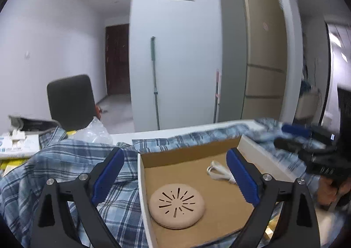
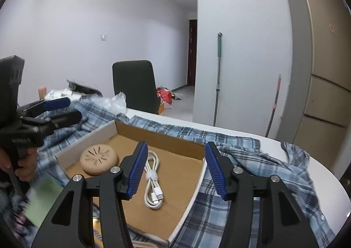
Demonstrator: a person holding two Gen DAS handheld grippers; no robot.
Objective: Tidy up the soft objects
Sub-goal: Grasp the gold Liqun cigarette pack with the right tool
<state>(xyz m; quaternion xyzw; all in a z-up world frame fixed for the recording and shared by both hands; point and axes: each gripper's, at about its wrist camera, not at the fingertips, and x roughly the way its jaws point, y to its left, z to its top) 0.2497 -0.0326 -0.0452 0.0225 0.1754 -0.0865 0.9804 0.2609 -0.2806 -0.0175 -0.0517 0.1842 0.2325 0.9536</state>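
Observation:
A blue plaid shirt (image 1: 65,164) lies crumpled over the white table, also in the right wrist view (image 2: 252,160). A shallow cardboard box (image 1: 188,160) sits on it, also shown in the right wrist view (image 2: 158,136). It holds a round tan perforated pad (image 1: 176,205), seen too at the box's left (image 2: 98,159), and a coiled white cable (image 2: 152,180), partly seen behind my finger (image 1: 216,170). My left gripper (image 1: 175,180) is open and empty over the box's left wall. My right gripper (image 2: 175,171) is open and empty above the box's near right side.
A dark office chair (image 1: 71,100) stands behind the table. Clear plastic wrap (image 1: 94,133) and papers and boxes (image 1: 17,145) lie at the table's left end. A mop (image 1: 154,81) leans on the wall by a tan cabinet (image 1: 261,50).

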